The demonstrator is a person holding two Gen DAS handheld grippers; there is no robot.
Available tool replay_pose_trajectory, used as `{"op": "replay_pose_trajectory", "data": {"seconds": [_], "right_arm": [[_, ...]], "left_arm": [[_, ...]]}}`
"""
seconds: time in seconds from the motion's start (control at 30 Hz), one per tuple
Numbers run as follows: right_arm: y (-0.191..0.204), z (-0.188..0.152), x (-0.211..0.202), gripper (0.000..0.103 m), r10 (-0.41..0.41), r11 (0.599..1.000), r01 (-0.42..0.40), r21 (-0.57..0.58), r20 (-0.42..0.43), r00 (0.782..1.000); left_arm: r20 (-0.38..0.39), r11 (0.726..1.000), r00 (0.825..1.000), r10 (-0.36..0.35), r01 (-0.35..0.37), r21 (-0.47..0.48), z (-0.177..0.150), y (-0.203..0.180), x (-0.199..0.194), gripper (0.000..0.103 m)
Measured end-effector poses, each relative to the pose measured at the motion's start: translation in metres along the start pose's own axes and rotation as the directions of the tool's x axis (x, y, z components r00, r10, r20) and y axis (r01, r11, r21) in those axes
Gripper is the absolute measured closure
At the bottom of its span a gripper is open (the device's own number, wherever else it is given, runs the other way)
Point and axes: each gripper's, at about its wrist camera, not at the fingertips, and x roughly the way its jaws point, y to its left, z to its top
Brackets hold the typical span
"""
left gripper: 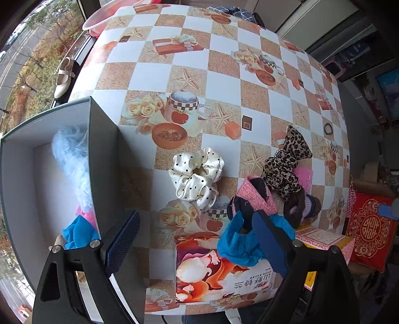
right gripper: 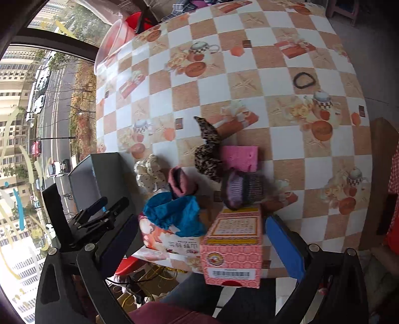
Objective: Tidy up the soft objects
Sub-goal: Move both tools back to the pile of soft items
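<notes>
A grey box (left gripper: pixel 104 154) stands at the table's left, holding pale blue fluff (left gripper: pixel 72 159), a pink piece and a blue cloth (left gripper: pixel 79 233). On the table lie a cream polka-dot scrunchie (left gripper: pixel 197 174), a leopard-print scrunchie (left gripper: pixel 286 162), a pink-and-black piece (left gripper: pixel 254 197), a pink fluffy piece (left gripper: pixel 304 177), a dark knit piece (left gripper: pixel 301 204) and a blue cloth (left gripper: pixel 239 241) on a printed carton (left gripper: pixel 212 271). My left gripper (left gripper: pixel 197 239) is open, low over the table's near edge, between box and carton. My right gripper (right gripper: pixel 202 239) is open, above a pink carton (right gripper: pixel 234 249).
A black hair tie (right gripper: pixel 303 80) lies far right on the checked tablecloth (left gripper: pixel 224 74). A clear plastic basin (left gripper: pixel 112 15) sits at the far left corner. A red cushion (left gripper: pixel 369 229) is off the table's right side. A window is to the left.
</notes>
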Motion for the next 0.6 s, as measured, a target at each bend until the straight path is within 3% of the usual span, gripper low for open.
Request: {"op": "replay_pose_trajectory", "data": {"seconds": [0.17, 0.3, 0.6], "right_arm": [[-0.046, 0.018, 0.036, 0.000, -0.081, 0.996, 0.083, 0.013, -0.105, 0.991], [-0.057, 0.029, 0.081, 0.000, -0.047, 0.999, 0.046, -0.010, -0.228, 0.973], [-0.043, 0.045, 0.179, 0.000, -0.087, 0.988, 0.013, -0.157, -0.476, 0.875]], "left_arm": [[-0.084, 1.000, 0.996, 0.030, -0.030, 0.005, 0.022, -0.013, 0.033, 0.010], [-0.125, 0.998, 0.990, 0.068, -0.066, 0.014, 0.034, -0.019, 0.054, 0.010], [-0.216, 0.992, 0.969, 0.116, -0.125, -0.026, 0.043, -0.015, 0.096, 0.010]]}}
